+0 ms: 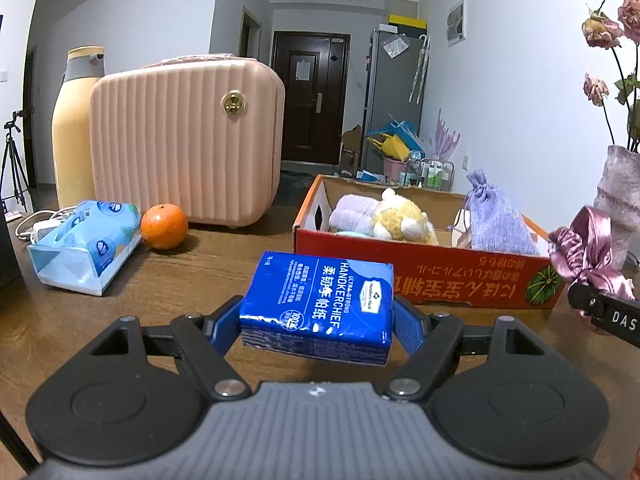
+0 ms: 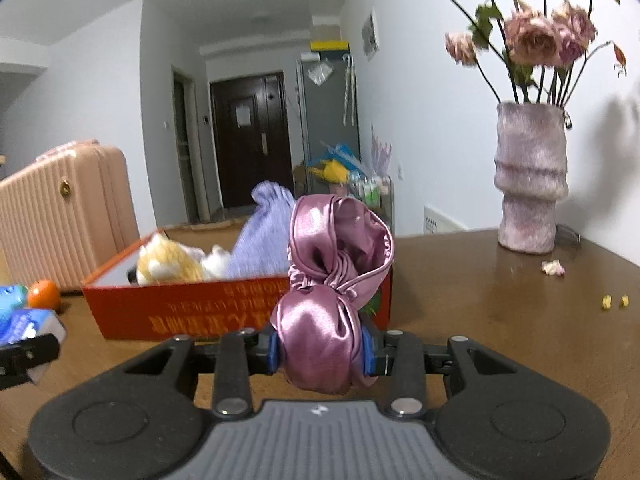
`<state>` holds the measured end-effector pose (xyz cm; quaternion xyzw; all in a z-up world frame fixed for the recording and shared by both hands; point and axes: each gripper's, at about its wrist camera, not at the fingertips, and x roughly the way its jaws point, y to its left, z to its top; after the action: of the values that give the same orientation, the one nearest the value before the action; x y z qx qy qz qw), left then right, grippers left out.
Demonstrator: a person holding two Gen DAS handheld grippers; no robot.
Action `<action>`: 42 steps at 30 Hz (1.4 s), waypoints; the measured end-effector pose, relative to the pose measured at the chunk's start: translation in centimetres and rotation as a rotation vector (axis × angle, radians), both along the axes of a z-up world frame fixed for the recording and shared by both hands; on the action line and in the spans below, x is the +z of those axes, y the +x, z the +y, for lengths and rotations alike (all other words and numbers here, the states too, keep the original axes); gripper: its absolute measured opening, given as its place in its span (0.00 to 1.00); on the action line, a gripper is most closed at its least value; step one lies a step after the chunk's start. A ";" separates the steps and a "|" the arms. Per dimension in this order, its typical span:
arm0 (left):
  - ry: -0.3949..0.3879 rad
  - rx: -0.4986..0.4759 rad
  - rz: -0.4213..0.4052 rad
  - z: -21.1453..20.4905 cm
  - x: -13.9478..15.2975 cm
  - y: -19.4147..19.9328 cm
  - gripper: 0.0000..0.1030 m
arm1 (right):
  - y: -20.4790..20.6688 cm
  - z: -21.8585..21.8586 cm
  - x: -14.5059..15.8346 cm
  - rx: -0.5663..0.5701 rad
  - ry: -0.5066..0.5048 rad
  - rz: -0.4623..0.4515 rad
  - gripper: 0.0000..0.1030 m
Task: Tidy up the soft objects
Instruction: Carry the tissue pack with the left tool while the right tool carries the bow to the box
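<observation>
Wooden table (image 1: 192,276): suitcase (image 1: 184,140), orange (image 1: 164,227), vase (image 2: 530,178) flank red box (image 1: 420,280).

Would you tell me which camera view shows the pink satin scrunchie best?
The right wrist view: the pink satin scrunchie sits centred and whole, pinched in the right tool. The left wrist view catches it only at the right edge.

Glossy pink satin scrunchie (image 2: 328,300), shiny blue plastic-wrapped handkerchief pack (image 1: 320,304), matt red cardboard box (image 1: 420,280), polished wooden table (image 1: 180,276).
</observation>
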<state>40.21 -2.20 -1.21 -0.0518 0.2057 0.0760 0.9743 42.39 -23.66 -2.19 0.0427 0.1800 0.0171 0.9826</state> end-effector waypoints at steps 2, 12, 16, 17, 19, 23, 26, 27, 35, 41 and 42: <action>0.002 0.001 -0.010 -0.1 0.2 0.1 0.76 | -0.3 0.2 0.4 0.007 -0.003 -0.026 0.35; -0.003 0.011 -0.054 -0.7 1.1 1.4 0.76 | -0.1 1.0 1.3 0.050 -0.027 -0.102 0.35; -0.007 0.015 -0.068 -0.9 1.4 2.2 0.76 | 0.3 1.4 1.4 0.058 -0.032 -0.116 0.35; -0.007 0.016 -0.071 -1.0 1.4 2.4 0.76 | 0.5 1.5 1.4 0.059 -0.032 -0.120 0.35; -0.008 0.016 -0.077 -1.1 1.5 2.8 0.76 | 0.9 1.6 1.5 0.063 -0.034 -0.127 0.35; -0.015 0.016 -0.087 -1.2 1.7 3.6 0.76 | 1.6 1.9 1.5 0.071 -0.036 -0.136 0.35; -0.018 0.017 -0.097 -1.3 2.0 4.3 0.76 | 2.2 2.3 1.5 0.080 -0.040 -0.143 0.35; -0.020 0.017 -0.100 -1.3 2.0 4.6 0.76 | 2.4 2.4 1.4 0.083 -0.041 -0.145 0.35; -0.038 0.013 -0.119 -1.3 2.5 7.1 0.76 | 4.9 3.2 1.6 0.108 -0.045 -0.161 0.35; -0.046 0.011 -0.132 -1.4 2.7 9.2 0.76 | 6.8 3.7 1.6 0.126 -0.049 -0.172 0.35; -0.046 0.010 -0.134 -1.4 2.8 9.6 0.76 | 7.1 3.8 1.6 0.129 -0.052 -0.174 0.35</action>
<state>49.77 -3.61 1.56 -0.0803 0.1416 0.0724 0.9840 49.54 -19.86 -0.60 0.0039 0.0970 0.0795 0.9921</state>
